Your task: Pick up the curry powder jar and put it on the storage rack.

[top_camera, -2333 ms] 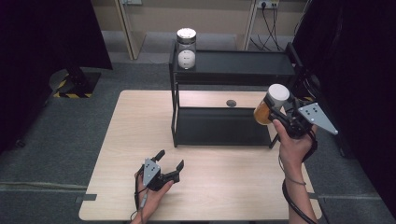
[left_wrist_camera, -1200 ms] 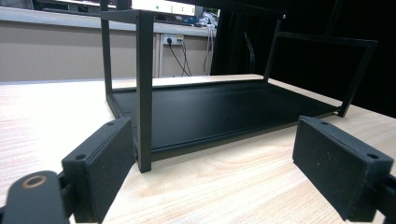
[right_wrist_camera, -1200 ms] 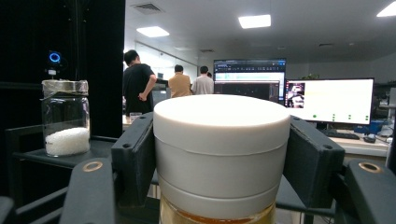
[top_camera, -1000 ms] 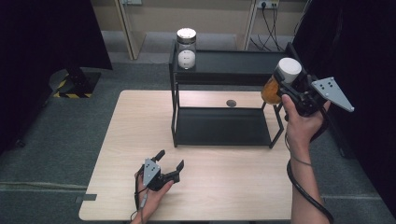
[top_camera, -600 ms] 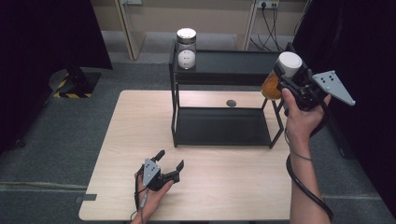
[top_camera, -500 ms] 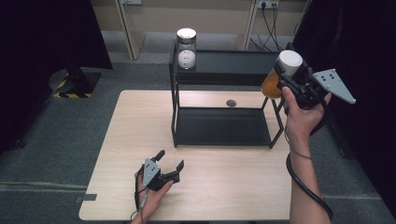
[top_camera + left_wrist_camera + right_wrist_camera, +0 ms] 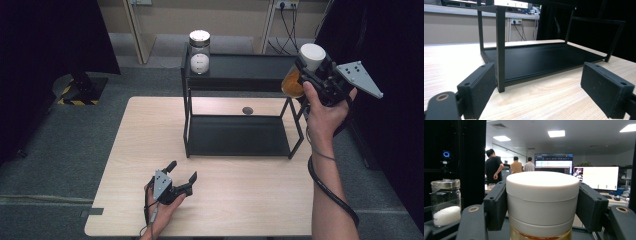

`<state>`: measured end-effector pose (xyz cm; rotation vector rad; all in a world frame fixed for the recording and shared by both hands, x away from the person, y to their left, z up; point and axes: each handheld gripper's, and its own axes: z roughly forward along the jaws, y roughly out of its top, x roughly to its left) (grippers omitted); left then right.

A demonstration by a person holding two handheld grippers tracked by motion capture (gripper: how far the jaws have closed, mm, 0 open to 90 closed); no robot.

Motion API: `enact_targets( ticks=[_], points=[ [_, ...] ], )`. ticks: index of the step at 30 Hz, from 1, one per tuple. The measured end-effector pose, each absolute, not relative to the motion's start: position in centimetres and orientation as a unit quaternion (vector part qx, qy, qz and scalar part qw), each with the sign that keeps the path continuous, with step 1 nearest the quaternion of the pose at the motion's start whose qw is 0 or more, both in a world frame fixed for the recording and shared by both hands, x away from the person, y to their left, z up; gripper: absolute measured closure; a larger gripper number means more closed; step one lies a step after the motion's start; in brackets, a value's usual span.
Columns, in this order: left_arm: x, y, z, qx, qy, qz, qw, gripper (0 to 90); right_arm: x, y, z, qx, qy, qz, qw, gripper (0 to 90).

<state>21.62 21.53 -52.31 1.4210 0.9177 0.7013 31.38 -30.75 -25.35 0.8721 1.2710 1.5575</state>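
On a pale wooden counter [image 7: 240, 200] beside a black metal shelf rack [image 7: 239, 75], the left hand-held gripper [image 7: 181, 179] rests wide open; the right hand-held gripper [image 7: 306, 75] clamps a white-lidded amber jar [image 7: 301, 70] at the rack's top-right corner.

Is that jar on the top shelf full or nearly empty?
Mostly empty: the glass jar holds white grains only in its bottom part.
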Motion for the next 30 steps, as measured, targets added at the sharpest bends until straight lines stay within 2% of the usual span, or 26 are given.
enact_targets(
  ticks=[30],
  points=[
    [21.6, 21.6, -52.4, 0.615, 0.396, 0.304, 0.61, 12.7, 34.9, -30.6, -22.3, 0.392, 0.511, 0.61, 0.461, 33.8]
  ],
)
